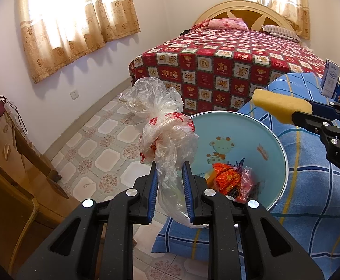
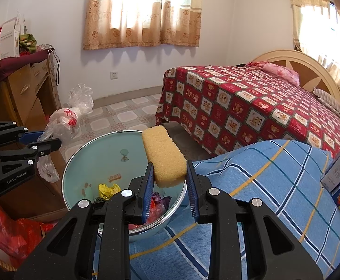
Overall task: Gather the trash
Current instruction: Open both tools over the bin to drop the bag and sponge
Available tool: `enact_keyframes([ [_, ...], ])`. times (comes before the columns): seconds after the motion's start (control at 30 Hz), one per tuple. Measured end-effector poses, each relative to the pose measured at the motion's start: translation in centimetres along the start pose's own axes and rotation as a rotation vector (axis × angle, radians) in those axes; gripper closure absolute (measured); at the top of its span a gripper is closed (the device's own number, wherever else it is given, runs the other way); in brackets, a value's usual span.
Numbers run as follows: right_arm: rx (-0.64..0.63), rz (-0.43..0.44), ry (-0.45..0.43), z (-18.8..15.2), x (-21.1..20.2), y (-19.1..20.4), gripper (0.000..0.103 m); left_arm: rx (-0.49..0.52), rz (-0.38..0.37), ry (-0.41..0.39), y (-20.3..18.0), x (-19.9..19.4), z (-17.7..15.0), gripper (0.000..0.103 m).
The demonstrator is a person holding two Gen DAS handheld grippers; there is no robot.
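Hand-held gripper (image 1: pixel 170 191) pinching bag (image 1: pixel 167 126) (crumpled)

Partly hidden: we see the basin (image 2: pixel 76 163) floor covered by wrappers (image 1: pixel 228 177); carton (image 1: pixel 331 79) print too small to read; dresser (image 2: pixel 27 93) cut by the frame edge.

Black claw (image 1: pixel 170 172), blue ribbed pads (image 1: pixel 188 186)

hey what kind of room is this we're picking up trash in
Most likely a home bedroom: a made bed with a wooden headboard, curtained windows, and a wooden dresser against the wall.
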State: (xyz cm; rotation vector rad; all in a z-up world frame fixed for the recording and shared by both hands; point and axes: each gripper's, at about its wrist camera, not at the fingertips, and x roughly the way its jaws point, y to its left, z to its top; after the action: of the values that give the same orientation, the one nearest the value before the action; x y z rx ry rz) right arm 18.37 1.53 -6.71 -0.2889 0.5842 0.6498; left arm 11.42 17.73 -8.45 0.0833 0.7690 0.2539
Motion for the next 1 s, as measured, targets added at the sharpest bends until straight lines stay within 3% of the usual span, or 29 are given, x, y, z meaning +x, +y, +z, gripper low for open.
enact_keyframes([
  [0.3, -0.006, 0.001, -0.003, 0.5, 0.1, 0.5, 0.075, 0.001, -0.013, -0.008, -0.1, -0.4, 0.1, 0.079],
  [0.43, -0.005, -0.002, -0.013, 0.7, 0.1, 0.7, 0.075, 0.007, -0.018, -0.033, -0.2, -0.8, 0.2, 0.063],
  [0.53, 0.004, 0.004, -0.015, 0.9, 0.3, 0.4, 0.065, 0.003, -0.017, -0.045, -0.4, -1.2, 0.2, 0.047],
  [0.6, 0.015, -0.001, -0.022, 0.8, 0.2, 0.2, 0.057, 0.003, -0.014, -0.049, -0.5, -1.3, 0.3, 0.043],
  [0.7, 0.036, -0.008, -0.034, 0.5, -0.4, 0.0, 0.046, -0.015, -0.003, -0.068, -0.4, -1.8, 0.3, 0.022],
  [0.77, 0.044, -0.011, -0.038, 0.4, -0.8, -0.3, 0.041, -0.022, -0.004, -0.087, -0.4, -2.6, 0.3, 0.019],
  [0.83, 0.067, -0.034, -0.058, 0.0, -2.5, -0.8, 0.035, -0.031, 0.002, -0.116, -0.5, -3.8, 0.3, 0.007],
  [1.0, 0.108, -0.102, -0.110, -1.3, -6.4, -1.8, 0.026, -0.055, 0.003, -0.203, -0.7, -7.2, 0.8, 0.006],
])
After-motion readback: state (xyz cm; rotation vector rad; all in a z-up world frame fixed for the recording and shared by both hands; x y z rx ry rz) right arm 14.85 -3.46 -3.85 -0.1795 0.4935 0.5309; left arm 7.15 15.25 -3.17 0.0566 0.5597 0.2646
